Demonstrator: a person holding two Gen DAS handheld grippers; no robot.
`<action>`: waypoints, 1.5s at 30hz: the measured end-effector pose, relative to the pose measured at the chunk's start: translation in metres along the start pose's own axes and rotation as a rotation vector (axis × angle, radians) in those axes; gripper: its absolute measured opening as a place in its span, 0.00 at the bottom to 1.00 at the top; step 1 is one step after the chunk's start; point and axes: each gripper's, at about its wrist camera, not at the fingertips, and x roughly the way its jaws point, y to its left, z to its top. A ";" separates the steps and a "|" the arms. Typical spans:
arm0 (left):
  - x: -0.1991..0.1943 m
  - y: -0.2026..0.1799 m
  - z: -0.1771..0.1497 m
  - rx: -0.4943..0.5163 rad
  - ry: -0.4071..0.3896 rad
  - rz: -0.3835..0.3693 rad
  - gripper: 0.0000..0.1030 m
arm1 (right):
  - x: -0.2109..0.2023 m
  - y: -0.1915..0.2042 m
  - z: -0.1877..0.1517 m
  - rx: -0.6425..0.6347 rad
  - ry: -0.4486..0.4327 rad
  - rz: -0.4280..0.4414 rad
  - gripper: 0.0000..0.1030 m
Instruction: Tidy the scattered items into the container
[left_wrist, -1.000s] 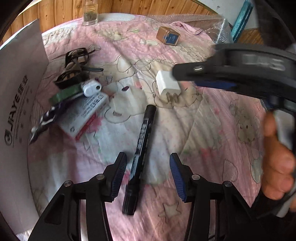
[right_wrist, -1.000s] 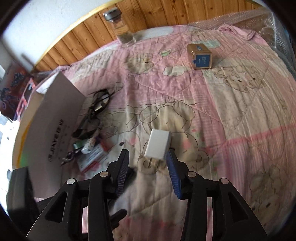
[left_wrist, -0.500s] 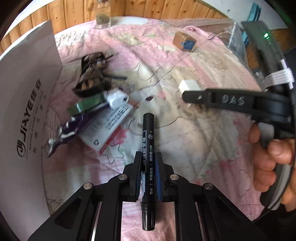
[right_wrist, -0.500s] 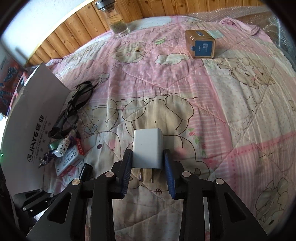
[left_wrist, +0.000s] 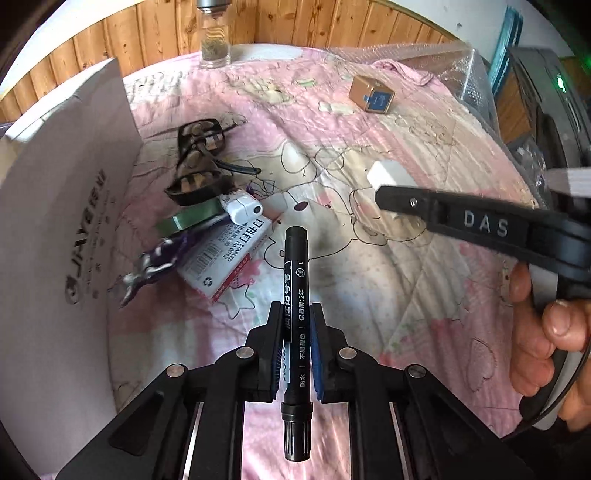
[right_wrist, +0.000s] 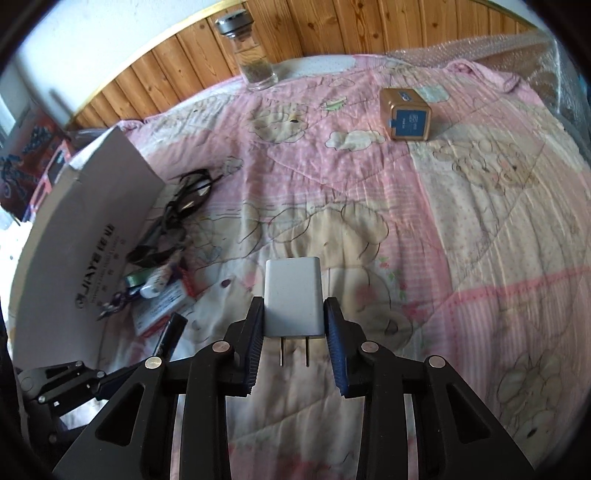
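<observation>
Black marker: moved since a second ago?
Yes. The black marker lay loose beside the staples box; now it is clamped in the left claw, off the quilt.

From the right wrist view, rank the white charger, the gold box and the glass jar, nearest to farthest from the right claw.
1. White charger: held between the right claw pads.
2. Gold box: far right, on the quilt.
3. Glass jar: back, by the wooden wall.
</observation>
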 end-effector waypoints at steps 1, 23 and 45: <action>-0.004 0.000 -0.001 -0.002 -0.003 0.000 0.14 | -0.003 -0.001 -0.003 0.011 0.004 0.011 0.32; -0.063 -0.005 -0.033 -0.032 -0.051 0.013 0.14 | -0.037 0.039 -0.057 -0.004 0.024 0.098 0.32; -0.104 0.008 -0.060 -0.091 -0.094 0.001 0.14 | -0.075 0.074 -0.109 -0.061 0.026 0.142 0.32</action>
